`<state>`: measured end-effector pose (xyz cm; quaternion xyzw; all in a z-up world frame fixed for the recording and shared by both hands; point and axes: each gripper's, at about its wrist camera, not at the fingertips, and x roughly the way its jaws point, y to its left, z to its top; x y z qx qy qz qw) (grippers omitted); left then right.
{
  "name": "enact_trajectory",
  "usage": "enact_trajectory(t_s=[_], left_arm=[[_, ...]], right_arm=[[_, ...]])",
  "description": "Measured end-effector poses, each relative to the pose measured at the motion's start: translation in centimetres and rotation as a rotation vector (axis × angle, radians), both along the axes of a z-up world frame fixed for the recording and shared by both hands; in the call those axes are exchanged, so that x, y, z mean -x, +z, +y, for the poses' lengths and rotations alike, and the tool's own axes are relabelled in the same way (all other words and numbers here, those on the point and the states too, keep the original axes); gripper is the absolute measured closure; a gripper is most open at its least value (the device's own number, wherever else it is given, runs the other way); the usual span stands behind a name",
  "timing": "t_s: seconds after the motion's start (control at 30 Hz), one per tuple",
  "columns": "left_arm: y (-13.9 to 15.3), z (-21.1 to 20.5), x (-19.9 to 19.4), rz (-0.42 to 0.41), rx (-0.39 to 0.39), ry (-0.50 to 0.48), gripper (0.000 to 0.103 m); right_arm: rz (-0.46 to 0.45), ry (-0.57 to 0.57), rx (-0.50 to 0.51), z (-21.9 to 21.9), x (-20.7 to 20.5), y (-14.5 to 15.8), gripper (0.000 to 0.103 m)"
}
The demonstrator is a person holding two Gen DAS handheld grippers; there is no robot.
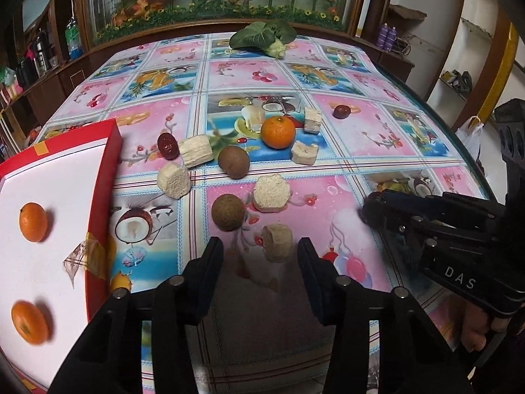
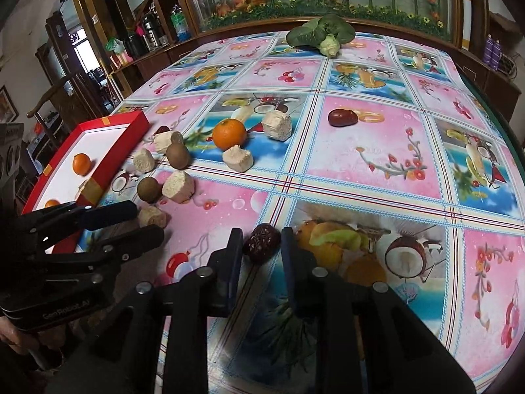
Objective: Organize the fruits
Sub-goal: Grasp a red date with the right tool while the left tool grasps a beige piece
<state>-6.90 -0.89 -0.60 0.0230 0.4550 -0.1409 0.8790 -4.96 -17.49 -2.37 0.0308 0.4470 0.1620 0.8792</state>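
My left gripper (image 1: 261, 249) is open just above the table, and a beige cut chunk (image 1: 277, 241) lies between its fingertips. The right wrist view shows that gripper (image 2: 142, 220) at the left. My right gripper (image 2: 261, 238) is shut on a wrinkled dark red date (image 2: 261, 243) low over the tablecloth. A red box (image 1: 108, 164) with a white floor holds two small oranges (image 1: 32, 221) (image 1: 29, 321). On the cloth lie a larger orange (image 1: 278, 131), two brown round fruits (image 1: 233, 161) (image 1: 228, 212) and two more red dates (image 1: 168, 146) (image 1: 341, 111).
Several beige chunks (image 1: 174, 180) are scattered among the fruit. A leafy green vegetable (image 1: 262, 36) lies at the far edge. The box (image 2: 121, 144) sits at the table's left edge. Cabinets and a glass panel stand behind; the table edge curves on the right.
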Motion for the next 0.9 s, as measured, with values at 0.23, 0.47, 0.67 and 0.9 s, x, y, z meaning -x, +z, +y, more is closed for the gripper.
enact_trajectory(t_s=[0.23, 0.47, 0.67, 0.9], left_arm=[[0.0, -0.8, -0.3, -0.007, 0.003, -0.019, 0.081], [-0.1, -1.0, -0.4, -0.003, 0.013, -0.03, 0.089], [0.6, -0.3, 0.1, -0.009, 0.04, -0.028, 0.089], [3.7, 3.4, 2.3, -0.095, 0.059, 0.026, 0.089]], right_arm=[[0.0, -0.001, -0.004, 0.0, 0.0, 0.0, 0.077], [0.0, -0.001, -0.005, 0.0, 0.0, 0.0, 0.077], [-0.024, 0.005, -0.029, 0.2, 0.2, 0.4, 0.077], [-0.082, 0.052, -0.103, 2.6, 0.8, 1.9, 0.077]])
